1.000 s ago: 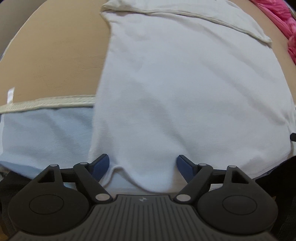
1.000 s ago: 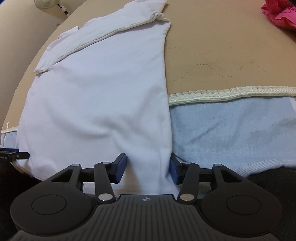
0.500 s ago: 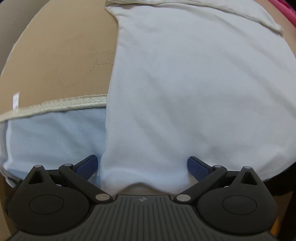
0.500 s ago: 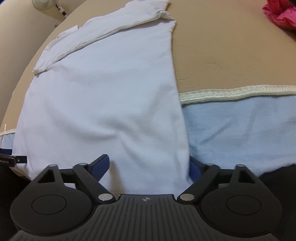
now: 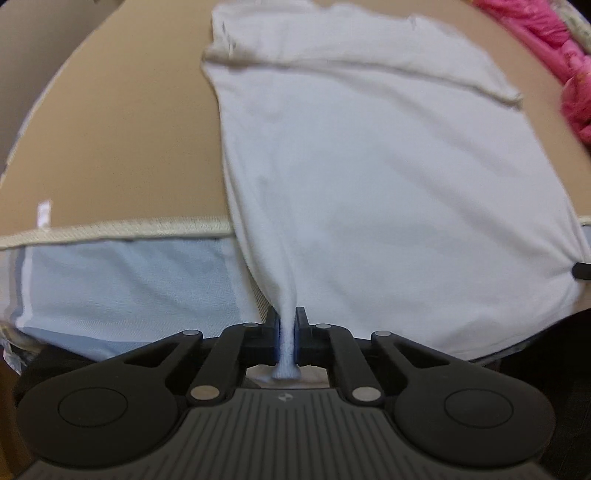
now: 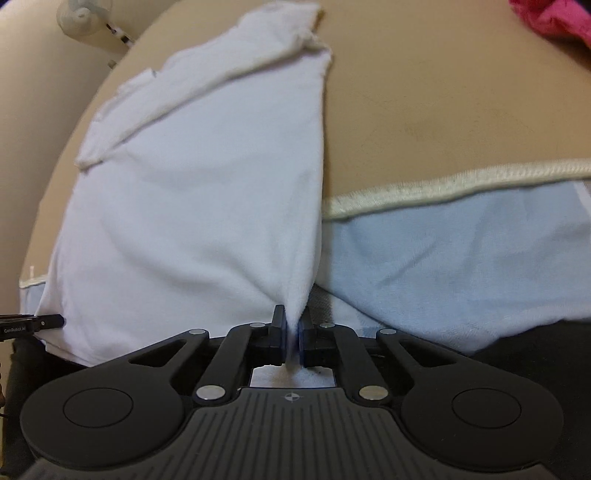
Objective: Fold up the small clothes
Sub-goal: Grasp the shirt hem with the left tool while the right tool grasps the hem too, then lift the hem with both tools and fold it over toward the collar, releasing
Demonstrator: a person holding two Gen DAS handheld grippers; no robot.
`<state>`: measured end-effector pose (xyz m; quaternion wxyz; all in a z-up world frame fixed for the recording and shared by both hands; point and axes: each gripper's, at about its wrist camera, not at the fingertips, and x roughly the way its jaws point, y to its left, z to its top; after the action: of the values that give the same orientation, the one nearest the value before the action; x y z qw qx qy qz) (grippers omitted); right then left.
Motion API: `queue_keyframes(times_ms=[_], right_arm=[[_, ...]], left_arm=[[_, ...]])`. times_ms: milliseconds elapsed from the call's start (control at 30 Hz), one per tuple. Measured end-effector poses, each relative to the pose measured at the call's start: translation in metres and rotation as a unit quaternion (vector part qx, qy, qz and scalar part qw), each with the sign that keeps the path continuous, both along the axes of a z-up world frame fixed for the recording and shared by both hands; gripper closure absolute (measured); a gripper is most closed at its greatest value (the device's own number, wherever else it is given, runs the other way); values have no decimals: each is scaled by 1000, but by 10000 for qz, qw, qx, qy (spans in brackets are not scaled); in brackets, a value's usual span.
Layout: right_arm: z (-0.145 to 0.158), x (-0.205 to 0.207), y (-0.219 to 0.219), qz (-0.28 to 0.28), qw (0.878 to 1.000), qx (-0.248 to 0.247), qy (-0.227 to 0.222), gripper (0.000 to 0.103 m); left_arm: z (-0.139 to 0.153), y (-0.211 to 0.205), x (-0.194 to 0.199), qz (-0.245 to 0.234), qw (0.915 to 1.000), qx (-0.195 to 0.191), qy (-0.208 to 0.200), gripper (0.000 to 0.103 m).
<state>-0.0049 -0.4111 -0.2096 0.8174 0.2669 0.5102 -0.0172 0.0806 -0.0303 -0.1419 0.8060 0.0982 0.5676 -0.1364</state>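
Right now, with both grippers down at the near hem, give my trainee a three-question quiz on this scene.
1. True or false: the left gripper is shut on the white garment.
2. What does the right gripper pinch? A) the pink cloth B) the white garment's near edge C) nothing
3. Fill in: the garment's near end overlaps a light ____ cloth with a cream trim.

Key: 1 true; 2 B; 3 blue.

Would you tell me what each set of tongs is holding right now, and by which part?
Both hold the white garment by its near edge: the left tongs pinch its near left corner, the right tongs its near right corner.
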Motion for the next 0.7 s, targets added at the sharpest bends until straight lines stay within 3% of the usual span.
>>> queue_keyframes(times_ms=[200, 333, 400, 533, 700], right_arm=[[41, -32, -14, -218, 9980, 176, -572, 98], [57, -54, -16, -297, 9970, 245, -677, 98], [59, -68, -10, -325, 9973, 324, -579, 98], [54, -94, -8, -427, 9975, 515, -242, 98], [51, -77, -13, -672, 9940, 833, 215, 98]], left_arm=[[42, 7, -24, 179, 9986, -391, -313, 96], [51, 17, -39, 37, 9980, -454, -432, 96], [58, 21, -52, -48, 9984, -423, -369, 96], [41, 23, -78, -105, 9995, -268, -107, 96], [29, 26, -52, 110, 9992, -114, 370, 96]])
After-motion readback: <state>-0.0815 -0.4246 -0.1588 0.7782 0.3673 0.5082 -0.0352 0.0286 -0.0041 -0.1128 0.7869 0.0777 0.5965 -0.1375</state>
